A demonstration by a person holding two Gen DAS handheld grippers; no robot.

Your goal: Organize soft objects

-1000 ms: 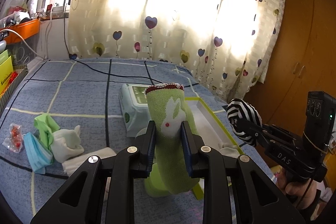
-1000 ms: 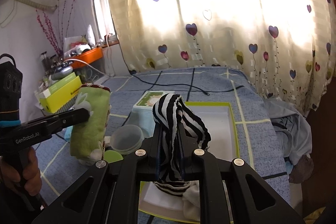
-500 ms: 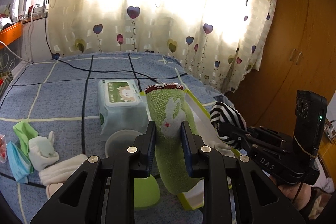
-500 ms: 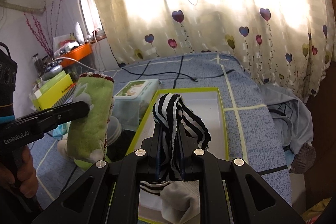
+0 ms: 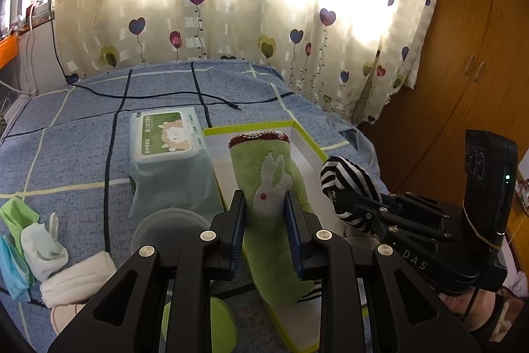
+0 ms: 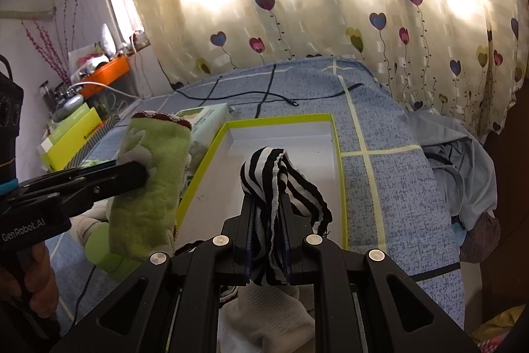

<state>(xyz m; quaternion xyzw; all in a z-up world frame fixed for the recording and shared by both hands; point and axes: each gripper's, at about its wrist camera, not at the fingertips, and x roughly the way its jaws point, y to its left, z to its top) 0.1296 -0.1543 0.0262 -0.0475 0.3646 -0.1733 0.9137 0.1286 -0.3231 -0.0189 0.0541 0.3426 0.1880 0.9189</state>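
In the left wrist view, the left gripper (image 5: 266, 229) still pinches the green sock (image 5: 274, 210) upright, but it has swung right since a second ago: the sock now hangs over the near end of the yellow-rimmed tray (image 5: 307, 143), and the wipes pack (image 5: 165, 141) sits left of centre. The right gripper (image 5: 350, 207) crowds in just beside it, clamped on the striped sock (image 5: 347, 179). A round translucent lid (image 5: 172, 225) lies in front of the pack; small pale socks (image 5: 43, 245) lie on the blue quilt (image 5: 66, 138).

In the right wrist view, the right gripper (image 6: 266, 248) squeezes the black-and-white striped sock (image 6: 281, 187) above the tray (image 6: 342, 181), whose white floor fills more of the frame than before. The left gripper (image 6: 132, 177) bites the knitted green sock (image 6: 148, 181) beside the tray's left rim. A white sock (image 6: 274, 316) bunches beneath the fingers.
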